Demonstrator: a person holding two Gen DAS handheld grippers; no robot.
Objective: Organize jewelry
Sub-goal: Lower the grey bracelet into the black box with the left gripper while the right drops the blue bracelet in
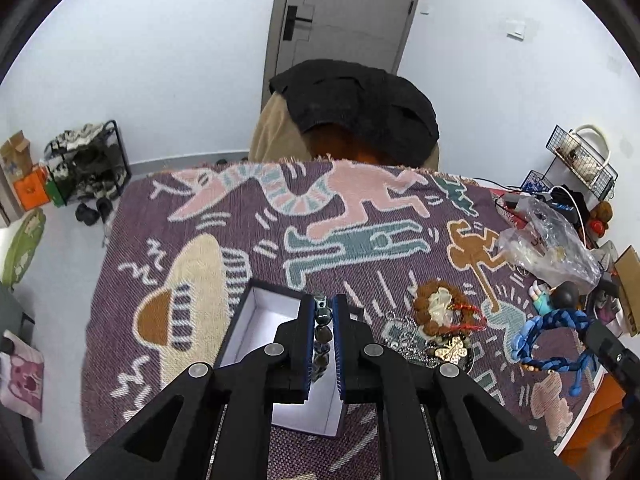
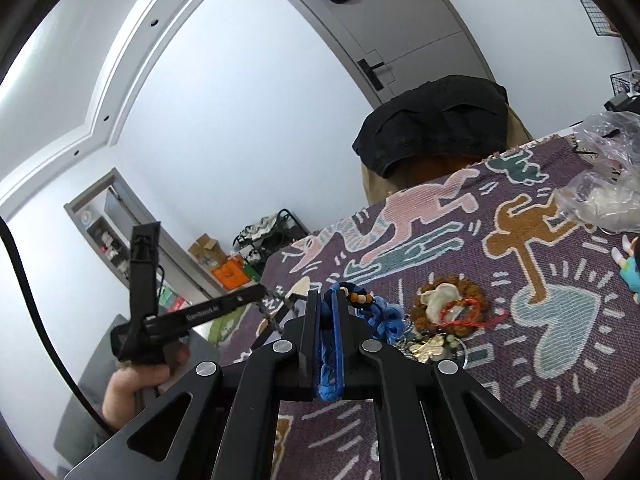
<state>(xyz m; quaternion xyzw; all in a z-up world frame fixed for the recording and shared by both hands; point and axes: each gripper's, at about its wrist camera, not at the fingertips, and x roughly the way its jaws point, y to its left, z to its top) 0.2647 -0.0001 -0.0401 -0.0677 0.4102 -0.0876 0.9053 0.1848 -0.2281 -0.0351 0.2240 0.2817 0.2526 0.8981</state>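
Two items held: my left hand-held gripper [image 1: 323,334] clamps a bead bracelet [image 1: 322,326] above the open box [image 1: 256,320]; my right hand-held gripper [image 2: 329,340] clamps a blue braided cord [image 2: 326,376].

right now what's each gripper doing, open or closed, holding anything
Left gripper: closed on the beaded bracelet, above the open box.
Right gripper: closed on the blue braided rope bracelet.
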